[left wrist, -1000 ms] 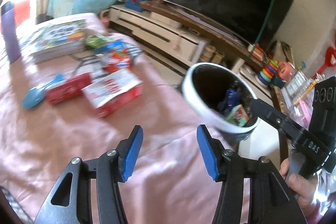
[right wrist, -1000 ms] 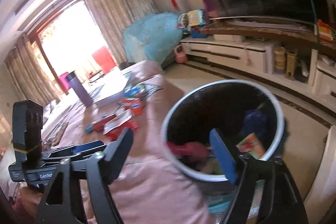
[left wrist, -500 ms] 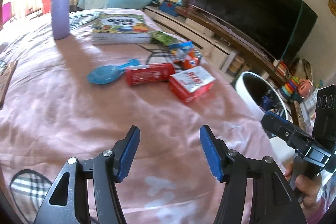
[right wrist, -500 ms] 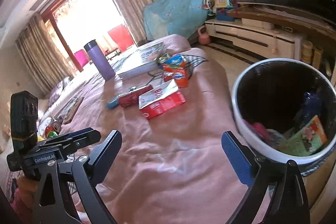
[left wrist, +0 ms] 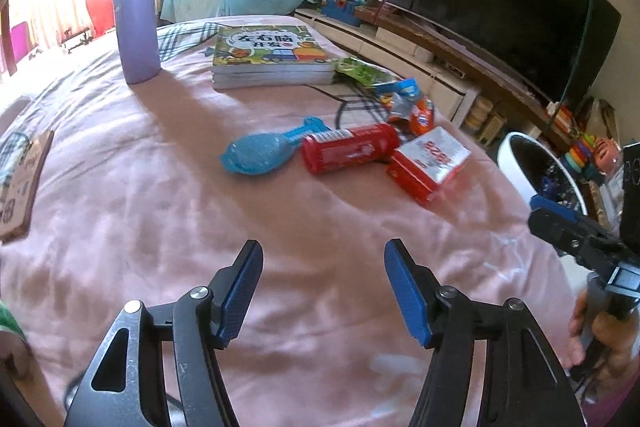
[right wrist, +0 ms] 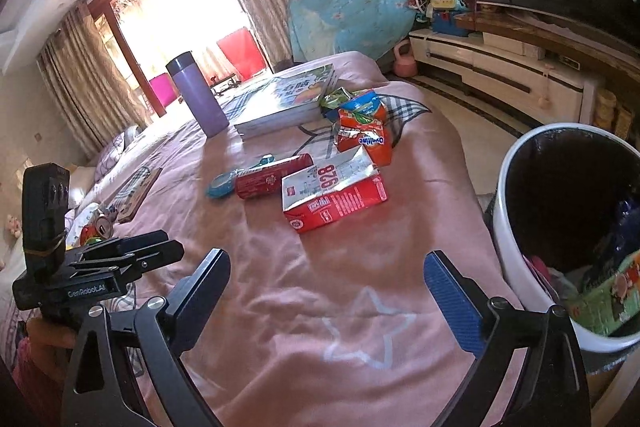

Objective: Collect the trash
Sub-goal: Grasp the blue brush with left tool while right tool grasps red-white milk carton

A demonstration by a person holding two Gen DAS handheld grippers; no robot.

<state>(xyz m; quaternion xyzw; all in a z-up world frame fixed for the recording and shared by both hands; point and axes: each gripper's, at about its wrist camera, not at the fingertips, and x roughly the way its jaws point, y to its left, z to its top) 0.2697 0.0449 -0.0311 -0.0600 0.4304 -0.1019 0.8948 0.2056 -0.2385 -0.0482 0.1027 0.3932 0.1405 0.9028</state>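
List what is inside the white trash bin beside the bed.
Inside the white trash bin a green printed packet, a blue wrapper and something pink are visible. Anything beneath them, and the bin's bottom, is hidden by its dark interior.

Carton [right wrist: 334, 197] right of can [right wrist: 272, 179]; on bed [right wrist: 320, 307]

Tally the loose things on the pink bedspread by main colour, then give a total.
Red: 2, carton, tube
Orange: 1, Ovaltine pack
Blue: 1, spoon
Green: 1, wrapper
Purple: 1, flask
Total: 6
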